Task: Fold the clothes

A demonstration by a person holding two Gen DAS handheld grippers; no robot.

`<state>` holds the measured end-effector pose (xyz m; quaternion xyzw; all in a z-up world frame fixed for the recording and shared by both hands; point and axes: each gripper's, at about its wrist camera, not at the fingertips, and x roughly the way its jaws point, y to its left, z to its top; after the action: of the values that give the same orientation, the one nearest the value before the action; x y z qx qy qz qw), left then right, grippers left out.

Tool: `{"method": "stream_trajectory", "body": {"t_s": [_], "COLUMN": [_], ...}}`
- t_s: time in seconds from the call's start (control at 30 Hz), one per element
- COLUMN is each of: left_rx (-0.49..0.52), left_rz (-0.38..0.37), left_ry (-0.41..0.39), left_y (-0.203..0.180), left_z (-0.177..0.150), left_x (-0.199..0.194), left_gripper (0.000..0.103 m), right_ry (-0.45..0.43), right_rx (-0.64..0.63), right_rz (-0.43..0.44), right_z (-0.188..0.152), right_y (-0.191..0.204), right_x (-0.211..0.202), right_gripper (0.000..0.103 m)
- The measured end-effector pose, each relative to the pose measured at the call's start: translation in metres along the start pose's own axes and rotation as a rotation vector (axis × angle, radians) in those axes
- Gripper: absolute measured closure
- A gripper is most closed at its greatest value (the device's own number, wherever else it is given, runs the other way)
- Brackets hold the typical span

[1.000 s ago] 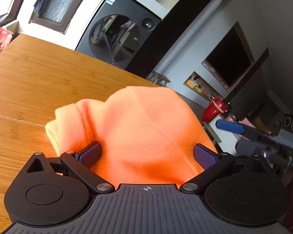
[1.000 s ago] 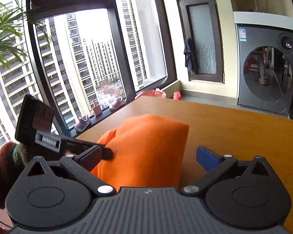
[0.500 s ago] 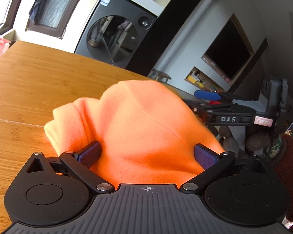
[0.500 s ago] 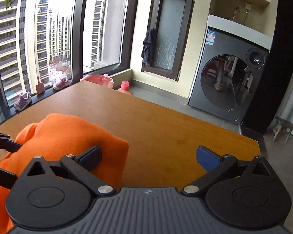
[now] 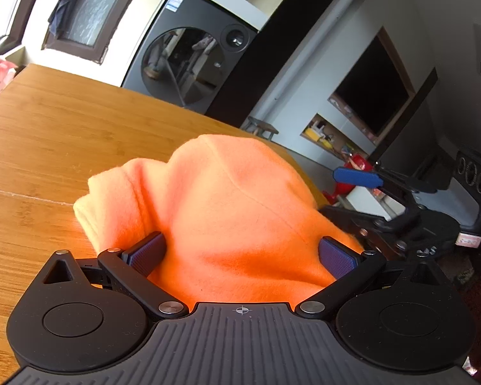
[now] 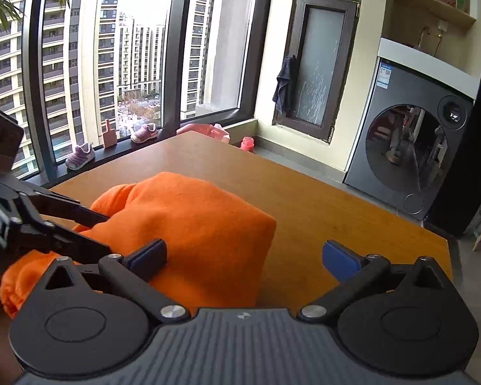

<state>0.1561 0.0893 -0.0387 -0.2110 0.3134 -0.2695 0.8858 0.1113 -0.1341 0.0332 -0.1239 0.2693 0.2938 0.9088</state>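
Left wrist view: the left tool [image 5: 242,252] sits with its two blue pads spread wide, and an orange fleece garment [image 5: 221,211] bulges up between them, filling the whole gap. Both pads press against the cloth at its sides, yet the fingers stand well apart, so the tool is open around the bundle and not pinched on it. The garment lies bunched on the wooden worktop [image 5: 48,134], a rolled edge poking out toward 9 o'clock. Toward 3 o'clock the right tool [image 5: 359,192] shows just beside the garment's far edge, one blue pad raised and its dark lower finger near the cloth.

In the right wrist view, the right tool [image 6: 243,255] is spread wide too. Its left pad rests against the garment [image 6: 195,221], while the right pad hangs over bare worktop [image 6: 336,205], gripping nothing. The garment sits at 9 to 11 o'clock of the gap as a squarish folded mound. The left tool [image 6: 97,229] reaches in from 9 o'clock, its dark fingers straddling the cloth. A washing machine [image 6: 413,147] stands beyond the worktop at 2 o'clock.
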Motion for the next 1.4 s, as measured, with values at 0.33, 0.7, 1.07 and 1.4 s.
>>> {"method": "stream_trajectory", "body": {"t_s": [0.33,0.7,1.07,1.4], "left_rx": [0.021,0.196,0.074,0.078], "left_rz": [0.087,0.185,0.064,0.077], "left_ry": [0.03,0.12,0.116,0.113], "left_y": [-0.03,-0.058,-0.057,-0.041], "left_z": [-0.004,-0.03,-0.027,-0.017], "left_x": [-0.025,-0.02,-0.037,-0.019], "left_gripper": [0.0,0.0,0.0,0.0], "right_ry": [0.054,0.073,0.013,0.016], "right_rx": [-0.058,0.111,0.192,0.078], "right_rz": [0.066,-0.088,0.093,0.112], "right_z": [-0.045,-0.036,-0.056,-0.057], "right_y": [0.024,-0.031,-0.031,-0.004], "right_x": [0.006,0.022,-0.024,0.016], "right_gripper": [0.0,0.0,0.0,0.024]}}
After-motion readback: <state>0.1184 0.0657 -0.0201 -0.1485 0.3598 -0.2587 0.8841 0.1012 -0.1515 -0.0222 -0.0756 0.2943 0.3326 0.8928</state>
